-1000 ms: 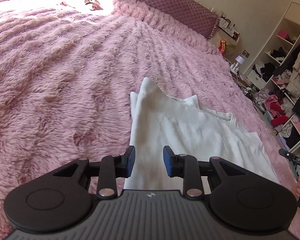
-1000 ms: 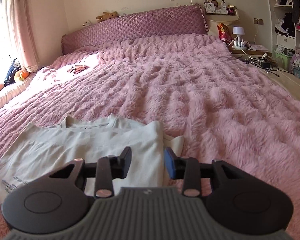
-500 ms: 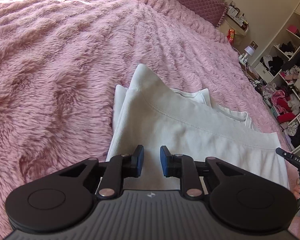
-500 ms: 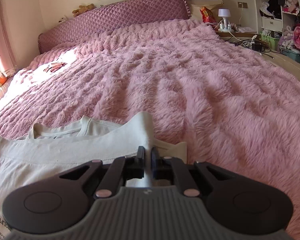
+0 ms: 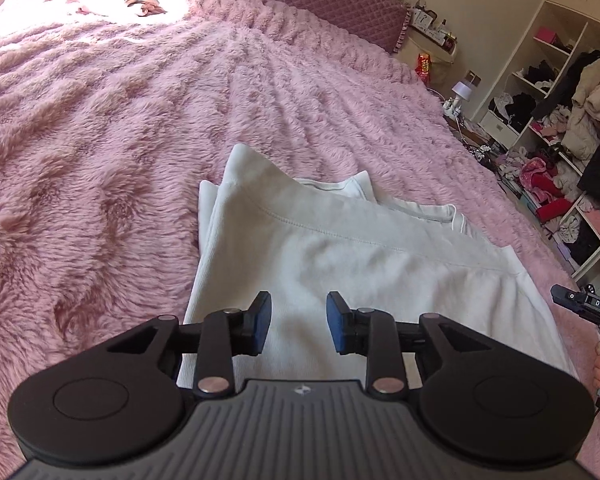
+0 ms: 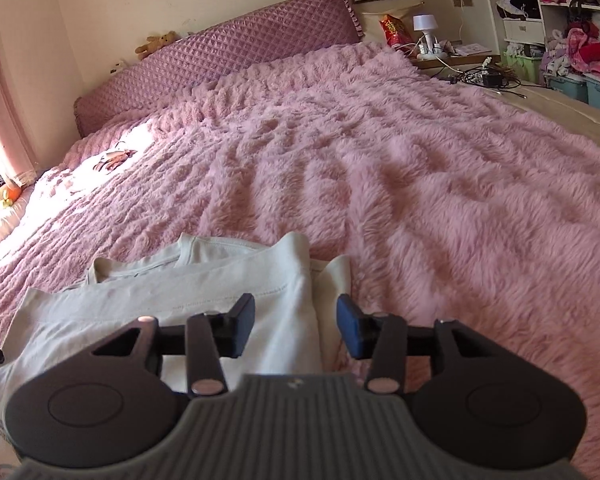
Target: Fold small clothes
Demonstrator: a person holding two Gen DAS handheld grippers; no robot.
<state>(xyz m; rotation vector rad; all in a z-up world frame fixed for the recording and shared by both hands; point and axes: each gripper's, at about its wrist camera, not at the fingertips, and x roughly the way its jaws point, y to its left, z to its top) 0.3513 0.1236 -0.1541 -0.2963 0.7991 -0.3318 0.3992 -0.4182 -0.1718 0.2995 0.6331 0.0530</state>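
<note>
Both sets of tongs are over the bed right now, and neither has hold of anything. The left tongs (image 5: 299, 322) stand spread, blue pads apart, with the white shirt (image 5: 340, 256) showing in the gap between them; nothing is pinched. Over on the other side, the right tongs (image 6: 296, 324) are spread as well, their left pad above the cloth and their right pad out over the fluffy pink blanket (image 6: 420, 184) just past the garment's edge. The shirt (image 6: 172, 300) lies flat on that blanket near the foot of the bed, partly folded: one layer is doubled over the body, a stitched hem runs across the top of it, and the ribbed neckline peeks out behind. From the left wrist view the fold comes to a raised corner pointing toward the quilted purple headboard (image 5: 332, 4). At the right margin of that view the other handheld tool (image 5: 588, 312) pokes in, with a few fingers wrapped on its grip. Farther up the bed a small brownish item (image 6: 114, 158) sits in a patch of sunlight, too small to identify. A teddy bear (image 6: 156, 44) perches on the headboard, a white lamp (image 6: 426, 30) stands on the bedside shelf, and open shelving (image 5: 556, 128) stuffed with clothes fills the right wall.
</note>
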